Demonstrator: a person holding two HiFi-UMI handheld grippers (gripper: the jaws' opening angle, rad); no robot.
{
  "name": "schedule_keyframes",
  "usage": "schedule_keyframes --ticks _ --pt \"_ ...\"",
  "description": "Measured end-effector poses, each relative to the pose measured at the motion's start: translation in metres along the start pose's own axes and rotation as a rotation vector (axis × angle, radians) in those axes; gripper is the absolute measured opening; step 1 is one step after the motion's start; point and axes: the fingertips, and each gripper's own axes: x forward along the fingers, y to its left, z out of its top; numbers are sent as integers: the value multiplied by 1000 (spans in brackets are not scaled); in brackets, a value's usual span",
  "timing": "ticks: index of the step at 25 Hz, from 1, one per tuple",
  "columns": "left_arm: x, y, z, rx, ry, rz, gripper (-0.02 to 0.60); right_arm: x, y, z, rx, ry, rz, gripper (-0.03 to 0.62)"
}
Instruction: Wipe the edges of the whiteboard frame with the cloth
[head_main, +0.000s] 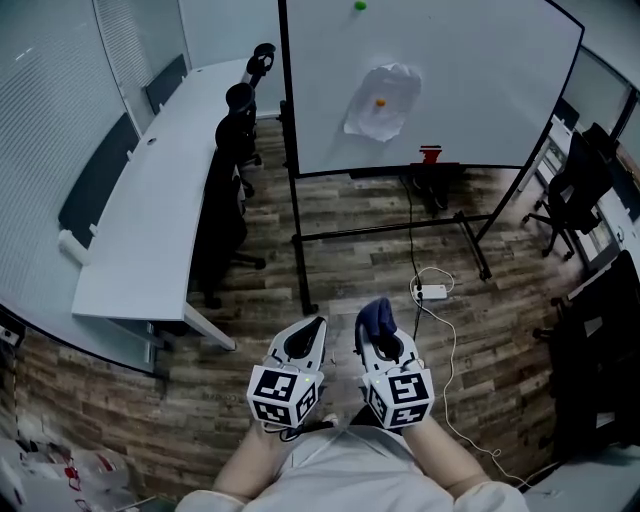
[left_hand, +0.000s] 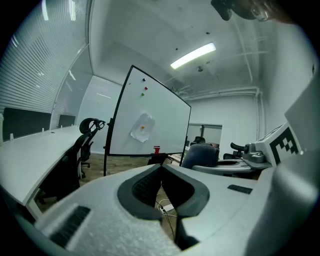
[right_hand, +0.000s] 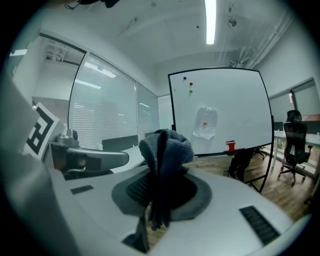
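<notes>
Wood-floored office, whiteboard (head_main: 480, 80) well ahead of both jaws: the right gripper (right_hand: 161, 172) is clamped on the cloth (right_hand: 167, 145), soft, light and bunched past the tips, likely to mould round the frame (head_main: 288, 90), while the left gripper (left_hand: 161, 169) is closed on nothing.

Bare floor (head_main: 350, 265) is stretching ahead toward the whiteboard (head_main: 450, 90). Its low stand bar (head_main: 385, 231) and a corded power strip (head_main: 431, 292) are crossing that path, and office chairs (head_main: 237, 130) are crowding the frame's left edge.
</notes>
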Motion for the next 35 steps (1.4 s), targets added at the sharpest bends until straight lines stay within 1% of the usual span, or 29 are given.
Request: schedule_keyframes --ticks 4,8,13,17,20,30,35 --pt "7 10 -9 -26 29 13 18 9 -3 -3 15 14 24 65" --pt "23 18 -17 -33 52 26 18 31 -15 -10 38 37 35 65" --pt "53 46 -13 -35 60 88 18 76 -30 -8 53 43 89 66" --pt "97 67 -1 -34 57 132 18 123 -57 4 10 54 123 66" --pt "135 81 14 -39 50 155 18 159 -76 22 -30 40 171 66" --pt "273 146 68 -80 -5 274 18 292 -162 76 -70 38 283 66" --pt "321 164 75 -93 10 308 18 340 -191 88 -73 55 341 66"
